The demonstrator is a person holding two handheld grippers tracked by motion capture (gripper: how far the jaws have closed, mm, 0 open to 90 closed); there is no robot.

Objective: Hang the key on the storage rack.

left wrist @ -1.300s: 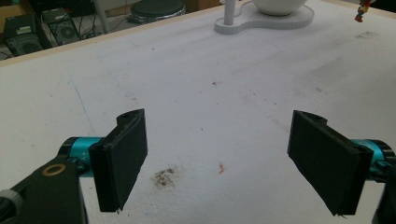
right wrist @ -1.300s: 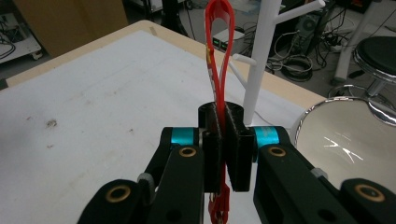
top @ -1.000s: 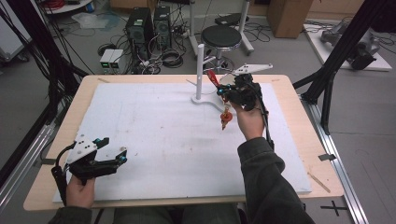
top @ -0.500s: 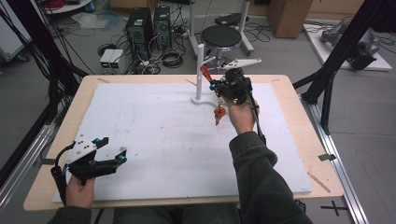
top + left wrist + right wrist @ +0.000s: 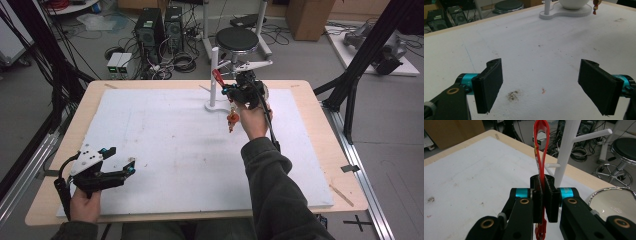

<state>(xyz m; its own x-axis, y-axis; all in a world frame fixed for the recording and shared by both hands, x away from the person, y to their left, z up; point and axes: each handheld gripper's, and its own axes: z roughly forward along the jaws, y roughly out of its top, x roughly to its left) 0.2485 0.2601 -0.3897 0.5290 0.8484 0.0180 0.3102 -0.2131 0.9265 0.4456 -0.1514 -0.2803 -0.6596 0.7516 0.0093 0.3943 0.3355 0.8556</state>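
My right gripper (image 5: 545,195) is shut on a red strap loop (image 5: 541,142) that stands up beyond the jaws. In the high view the red loop (image 5: 218,77) lies close beside the upright post of a white peg stand (image 5: 214,70), and a small orange charm (image 5: 232,120) dangles under the right gripper (image 5: 227,91). A short peg (image 5: 552,165) of the white stand (image 5: 567,147) juts out just behind the loop. My left gripper (image 5: 546,85) is open over the white mat, nothing between its jaws; it rests at the near left left gripper (image 5: 120,161).
A shiny white bowl (image 5: 614,202) sits on the stand's base (image 5: 220,106) to the right of the post. The white mat (image 5: 175,150) covers the wooden table (image 5: 320,100). A black stool (image 5: 237,37) and computer cases stand on the floor beyond the far edge.
My right gripper has carried the red loop and its hanging charm leftward, closer to the white post. The left gripper has stayed put.
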